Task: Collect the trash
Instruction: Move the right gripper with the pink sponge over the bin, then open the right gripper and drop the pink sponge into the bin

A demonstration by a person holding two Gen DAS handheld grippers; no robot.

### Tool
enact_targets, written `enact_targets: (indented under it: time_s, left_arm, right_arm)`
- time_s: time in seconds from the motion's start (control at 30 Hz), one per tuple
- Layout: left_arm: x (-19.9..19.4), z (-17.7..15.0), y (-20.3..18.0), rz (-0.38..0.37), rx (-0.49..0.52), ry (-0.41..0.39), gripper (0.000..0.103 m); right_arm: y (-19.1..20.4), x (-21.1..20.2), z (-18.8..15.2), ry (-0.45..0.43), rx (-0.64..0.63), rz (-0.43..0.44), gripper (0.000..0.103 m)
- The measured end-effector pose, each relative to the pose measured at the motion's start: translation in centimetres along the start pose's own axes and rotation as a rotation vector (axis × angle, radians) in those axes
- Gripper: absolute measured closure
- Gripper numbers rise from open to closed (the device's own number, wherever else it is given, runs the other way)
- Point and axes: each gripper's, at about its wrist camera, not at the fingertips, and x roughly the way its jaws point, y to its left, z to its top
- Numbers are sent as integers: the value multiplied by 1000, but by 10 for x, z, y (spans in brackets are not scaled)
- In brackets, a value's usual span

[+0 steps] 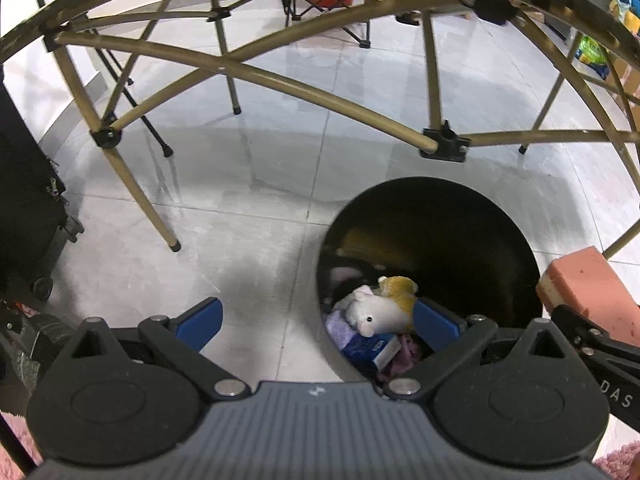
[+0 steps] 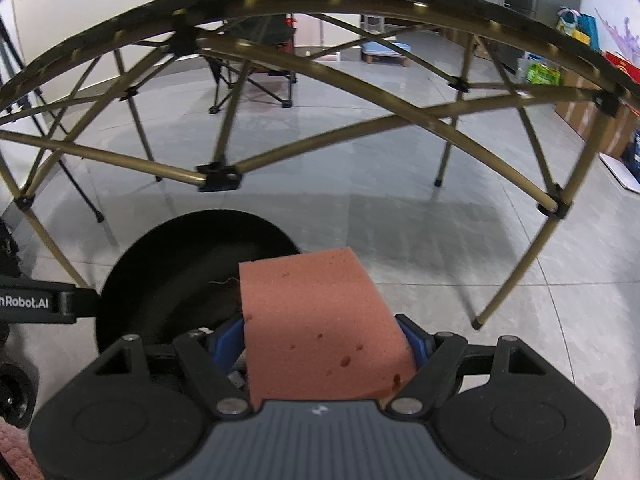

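- On the side of the left gripper's body, at the left edge of the right wrist view: white lettering "nRobot.AI", cut off by the frame; on the right gripper's arm at the right edge of the left wrist view, only "DAS" legible
- Between the blue fingers (image 2: 230,340) of the right gripper (image 2: 324,344): a pink sponge (image 2: 320,320), pinched on both sides, held above the floor just right of the black bin (image 2: 168,264)
- On the left gripper (image 1: 316,322): jaws spread wide, nothing between them, one finger over the tiles and the other over the bin's mouth
- Only in the left wrist view — the bin's contents: a white and yellow plush toy (image 1: 380,308), a blue box (image 1: 370,348) with unreadable print, purple cloth (image 1: 340,330)
- Only in the right wrist view — the sponge's pitted top face; bin interior dark there
- Behind, in both views: folding table frame (image 1: 256,76) of tan tubes, camping chair (image 2: 256,60)
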Motion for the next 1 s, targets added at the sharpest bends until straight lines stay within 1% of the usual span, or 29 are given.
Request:
enact_targets:
  time_s: [0.43, 0.77, 1.0]
  left_arm:
    - [-4, -2, 42, 30, -68, -7, 0]
    - [0, -5, 66, 56, -102, 3, 0]
    - [5, -8, 79, 69, -117, 15, 0]
  right_arm:
    - [48, 14, 10, 29, -43, 62, 26]
    - [78, 30, 15, 57, -72, 83, 26]
    - [92, 44, 16, 83, -74, 80, 26]
